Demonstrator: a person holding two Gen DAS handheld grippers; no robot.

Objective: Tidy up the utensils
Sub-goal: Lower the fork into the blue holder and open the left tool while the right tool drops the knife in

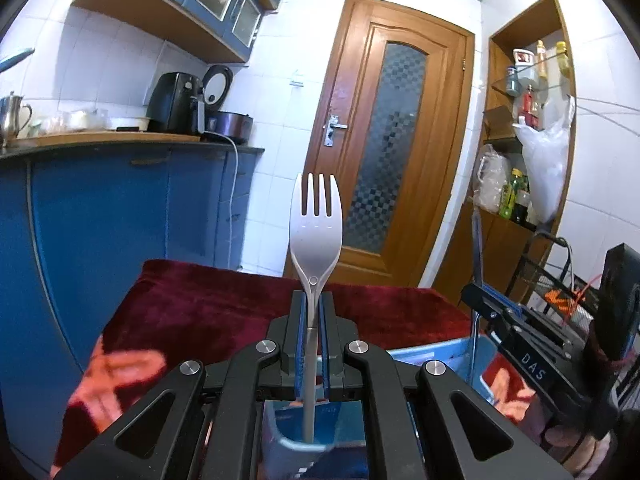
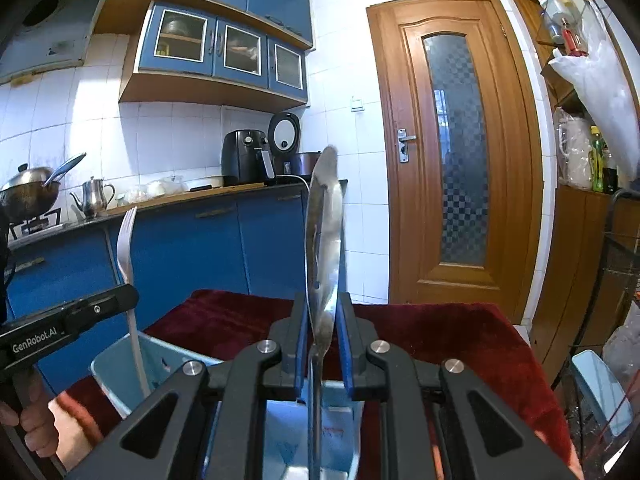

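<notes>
My left gripper (image 1: 313,300) is shut on a steel fork (image 1: 315,220) that stands upright, tines up, its handle reaching down into a light blue bin (image 1: 452,354). My right gripper (image 2: 322,312) has its jaws close around a steel spoon (image 2: 325,236), held upright and edge-on, its handle going down into the same blue bin (image 2: 120,364). The fork also shows in the right wrist view (image 2: 127,248), held by the left gripper at the left. The right gripper shows at the right of the left wrist view (image 1: 516,332).
A dark red cloth (image 2: 440,332) covers the table under the bin. Blue kitchen cabinets (image 1: 120,216) and a counter with an air fryer (image 2: 244,158) stand behind. A wooden door (image 2: 456,152) is ahead, and a black wire rack (image 2: 624,272) stands at the right.
</notes>
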